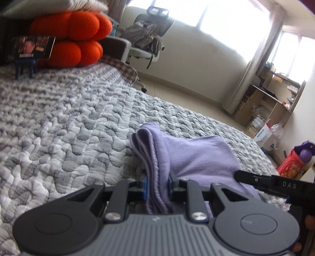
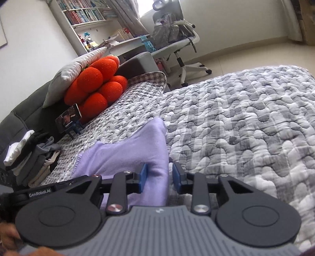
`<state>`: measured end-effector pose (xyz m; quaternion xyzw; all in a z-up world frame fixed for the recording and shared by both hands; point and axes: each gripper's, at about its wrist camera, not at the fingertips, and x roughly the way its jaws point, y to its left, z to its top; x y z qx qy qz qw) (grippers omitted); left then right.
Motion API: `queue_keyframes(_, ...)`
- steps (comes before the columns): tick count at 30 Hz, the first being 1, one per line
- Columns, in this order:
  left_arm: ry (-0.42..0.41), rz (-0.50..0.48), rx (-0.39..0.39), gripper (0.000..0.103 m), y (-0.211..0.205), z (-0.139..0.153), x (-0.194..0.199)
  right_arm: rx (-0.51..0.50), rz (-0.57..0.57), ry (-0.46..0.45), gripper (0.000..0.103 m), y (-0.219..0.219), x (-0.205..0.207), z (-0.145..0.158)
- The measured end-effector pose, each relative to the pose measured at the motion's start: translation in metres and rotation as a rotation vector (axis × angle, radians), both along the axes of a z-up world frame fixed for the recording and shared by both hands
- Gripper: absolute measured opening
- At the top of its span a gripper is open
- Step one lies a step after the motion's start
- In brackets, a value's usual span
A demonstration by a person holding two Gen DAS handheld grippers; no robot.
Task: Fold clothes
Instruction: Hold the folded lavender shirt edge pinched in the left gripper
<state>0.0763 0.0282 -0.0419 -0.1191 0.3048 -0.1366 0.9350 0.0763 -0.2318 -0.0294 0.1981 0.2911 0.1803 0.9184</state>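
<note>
A grey-and-white quilted bedspread (image 1: pixel 69 122) covers the bed and fills most of both views, with an orange lobed cushion (image 1: pixel 69 37) and a white pillow (image 2: pixel 70 72) stacked at its head end. Only the right wrist view shows a bookshelf (image 2: pixel 82 13) against the wall and a pile of folded grey, white and black clothes (image 2: pixel 29 157) at the bed's edge by the dark headboard; only the left wrist view shows the bright window (image 1: pixel 226 17), a wooden shelf unit (image 1: pixel 265 102) and a red bag (image 1: pixel 293 163) on the floor. An office chair (image 2: pixel 177 37) draped with a garment appears in both. The lilac garment (image 1: pixel 200 157) lies bunched on the bedspread between the two tools, part lifted off the quilt. A phone on a small blue stand (image 2: pixel 69 118) sits before the cushion. The left gripper (image 1: pixel 157 183) tilts downward, its blue pads pinching a layered, hemmed fold of the garment. The right gripper (image 2: pixel 159 177) also angles down; cloth runs between its jaws against the left pad, a gap showing at the right pad, so it is slack on the fabric. Fingertips (image 2: pixel 7 236) show at that tool's handle.
</note>
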Motion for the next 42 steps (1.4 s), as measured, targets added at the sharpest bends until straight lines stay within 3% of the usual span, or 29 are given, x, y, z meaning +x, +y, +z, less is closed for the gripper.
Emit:
queue_keyframes(9,-0.071,0.019,0.098,0.025,-0.011,0.001,-0.009,-0.043,0.009,-0.033,0.035,0.011,-0.010,0.000)
queue_keyframes(31,-0.091,0.020,0.109,0.027,-0.014,0.000,-0.014,-0.062,0.009,-0.046,0.034,0.014,-0.009,-0.001)
queue_keyframes(42,-0.105,0.027,0.150,0.029,-0.020,0.002,-0.016,-0.066,0.011,-0.053,0.035,0.017,-0.009,-0.001)
